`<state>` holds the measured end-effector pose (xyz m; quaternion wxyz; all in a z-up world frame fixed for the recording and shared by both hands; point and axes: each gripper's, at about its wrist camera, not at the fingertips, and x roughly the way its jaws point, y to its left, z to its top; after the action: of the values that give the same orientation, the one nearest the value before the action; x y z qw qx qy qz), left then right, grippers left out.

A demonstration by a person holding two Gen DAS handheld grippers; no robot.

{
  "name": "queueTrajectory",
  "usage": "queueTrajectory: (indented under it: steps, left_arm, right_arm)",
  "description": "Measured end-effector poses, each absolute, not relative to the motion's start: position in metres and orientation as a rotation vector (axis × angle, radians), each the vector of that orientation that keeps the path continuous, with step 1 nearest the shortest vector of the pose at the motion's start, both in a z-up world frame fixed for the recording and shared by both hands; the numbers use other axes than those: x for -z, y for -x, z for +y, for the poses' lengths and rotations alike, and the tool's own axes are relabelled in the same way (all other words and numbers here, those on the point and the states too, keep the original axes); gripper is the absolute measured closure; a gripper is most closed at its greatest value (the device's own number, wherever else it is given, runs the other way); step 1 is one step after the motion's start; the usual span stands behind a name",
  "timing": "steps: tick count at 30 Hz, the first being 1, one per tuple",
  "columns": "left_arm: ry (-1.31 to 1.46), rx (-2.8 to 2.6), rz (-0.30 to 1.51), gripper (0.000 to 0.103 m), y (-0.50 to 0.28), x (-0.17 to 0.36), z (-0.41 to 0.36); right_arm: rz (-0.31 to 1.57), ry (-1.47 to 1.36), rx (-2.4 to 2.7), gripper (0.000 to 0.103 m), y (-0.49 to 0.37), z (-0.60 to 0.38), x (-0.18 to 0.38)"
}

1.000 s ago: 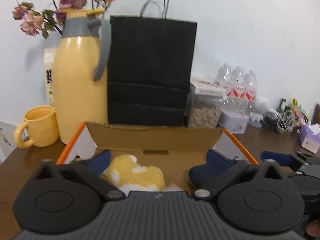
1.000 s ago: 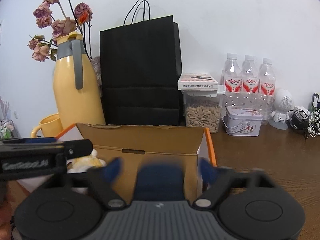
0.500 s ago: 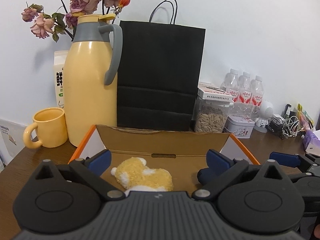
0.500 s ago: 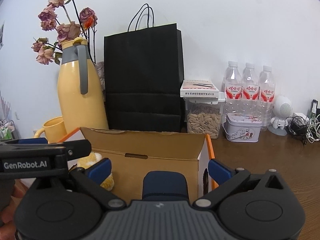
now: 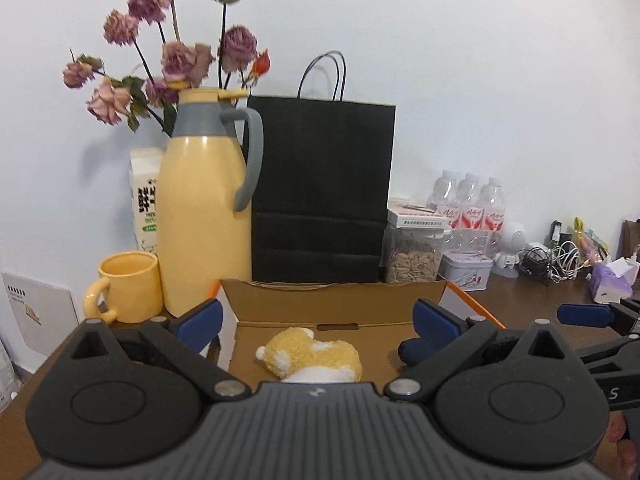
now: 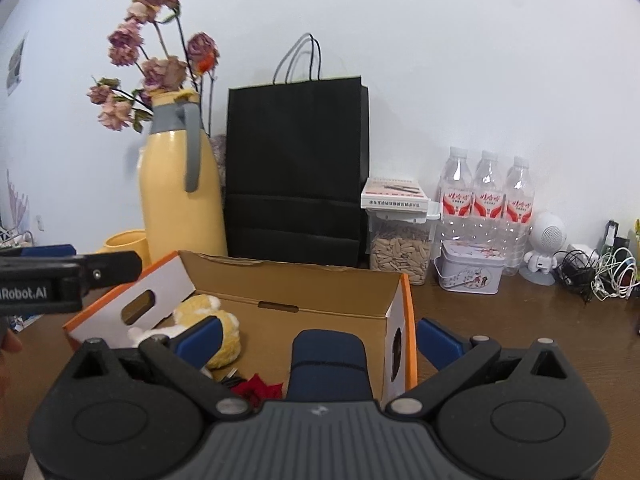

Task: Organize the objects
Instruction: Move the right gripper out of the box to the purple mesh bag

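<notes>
Fingers of the left gripper (image 5: 316, 322) stood spread wide and empty, their blue pads level with the near edge of an open cardboard box (image 5: 336, 294). The right gripper (image 6: 318, 338) was likewise splayed, gripping nothing, straddling the box's orange-edged right wall with a dark blue, rounded fabric-covered object (image 6: 328, 364) lying between its fingers inside the box. In the box lay a fuzzy yellow-and-white plush toy (image 5: 310, 354), beside it something red and crinkled (image 6: 256, 390), too hidden to identify. The box's white left flap had an oval hand slot. Behind it on the brown wooden table (image 6: 520, 320) stood a glossy yellow thermos jug (image 5: 204, 216) with grey collar and handle, a yellow mug (image 5: 128, 286), a milk carton (image 5: 146, 204) with dark Chinese characters, dried pink roses (image 5: 172, 52), and a matte black paper bag (image 5: 322, 188). A clear canister (image 6: 400, 254) held pale seeds, with a white box resting on top. Three red-labelled water bottles (image 6: 486, 200) and a small tin (image 6: 470, 272) stood further right. "Robot.AI" showed on the left gripper's side.
</notes>
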<state>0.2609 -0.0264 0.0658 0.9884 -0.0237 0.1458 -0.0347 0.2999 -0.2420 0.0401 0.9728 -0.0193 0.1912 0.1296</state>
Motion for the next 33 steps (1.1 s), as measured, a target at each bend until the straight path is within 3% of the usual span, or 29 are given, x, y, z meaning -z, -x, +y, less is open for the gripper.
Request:
queueTrajectory:
  steps: [15, 33]
  left_arm:
    - [0.042, 0.037, 0.391, 0.0, -0.182, -0.014, 0.004]
    - [0.046, 0.012, 0.424, 0.0, -0.155, 0.01, 0.015]
  right_arm:
    - [0.4, 0.034, -0.292, 0.0, -0.216, -0.244, -0.005]
    - [0.444, -0.016, -0.373, 0.0, -0.184, -0.239, 0.017]
